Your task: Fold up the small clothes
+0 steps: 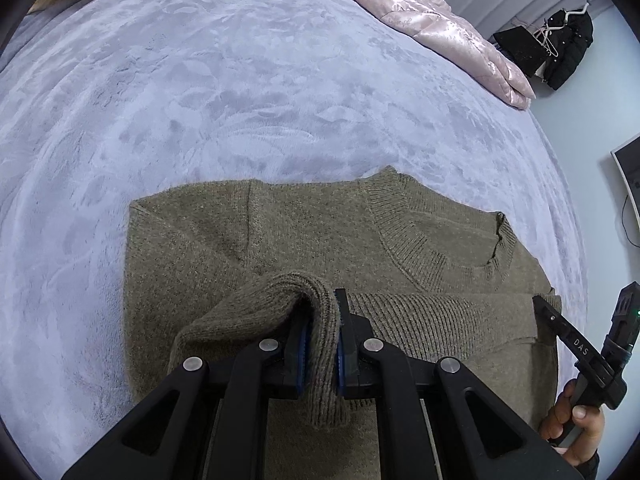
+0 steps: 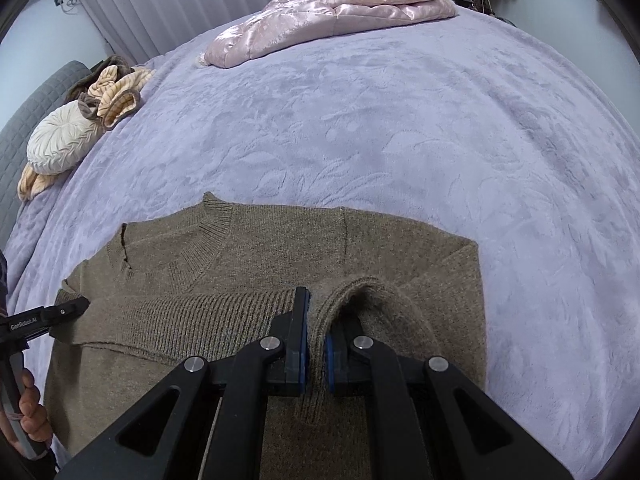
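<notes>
With the olive-brown knitted sweater (image 1: 304,232) lying on the lilac plush bedspread (image 1: 240,92), the left gripper (image 1: 322,344) and right gripper (image 2: 316,344), 2 in all, clamp its ribbed hem, apparently mid-fold; next, lay it flat and release.

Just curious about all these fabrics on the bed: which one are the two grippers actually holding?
The olive-brown knit sweater, nearest the cameras; the pink quilted jacket lies untouched at the far edge.
</notes>
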`<state>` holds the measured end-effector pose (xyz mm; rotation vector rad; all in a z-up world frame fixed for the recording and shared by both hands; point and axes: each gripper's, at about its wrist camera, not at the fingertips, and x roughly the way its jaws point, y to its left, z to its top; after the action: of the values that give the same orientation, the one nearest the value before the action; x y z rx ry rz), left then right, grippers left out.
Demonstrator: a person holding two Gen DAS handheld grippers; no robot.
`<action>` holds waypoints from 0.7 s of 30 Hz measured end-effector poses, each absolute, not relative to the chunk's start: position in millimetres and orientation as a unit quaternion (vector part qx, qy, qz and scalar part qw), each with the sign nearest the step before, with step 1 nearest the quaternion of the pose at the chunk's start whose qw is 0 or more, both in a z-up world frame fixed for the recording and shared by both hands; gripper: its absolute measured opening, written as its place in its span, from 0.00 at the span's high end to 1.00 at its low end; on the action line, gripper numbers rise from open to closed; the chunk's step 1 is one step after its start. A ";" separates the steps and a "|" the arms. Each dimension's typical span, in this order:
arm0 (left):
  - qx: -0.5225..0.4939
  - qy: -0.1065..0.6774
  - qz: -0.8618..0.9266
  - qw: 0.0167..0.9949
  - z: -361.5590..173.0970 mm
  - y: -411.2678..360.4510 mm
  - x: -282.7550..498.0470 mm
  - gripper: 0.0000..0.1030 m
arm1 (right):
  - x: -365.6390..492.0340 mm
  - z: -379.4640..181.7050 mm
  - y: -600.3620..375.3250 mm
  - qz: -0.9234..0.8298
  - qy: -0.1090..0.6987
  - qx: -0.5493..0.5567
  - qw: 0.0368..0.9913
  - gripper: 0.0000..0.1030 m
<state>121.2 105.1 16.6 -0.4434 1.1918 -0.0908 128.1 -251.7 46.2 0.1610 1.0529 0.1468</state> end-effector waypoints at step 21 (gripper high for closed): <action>-0.230 0.509 -0.045 0.828 70.2 123.5 76.0 0.04 | 93.4 97.2 -265.3 0.058 0.463 0.099 0.879 0.29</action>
<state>76.0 123.5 70.2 -0.4884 1.0814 -0.0948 93.4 -265.3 97.2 0.2061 0.9651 0.1219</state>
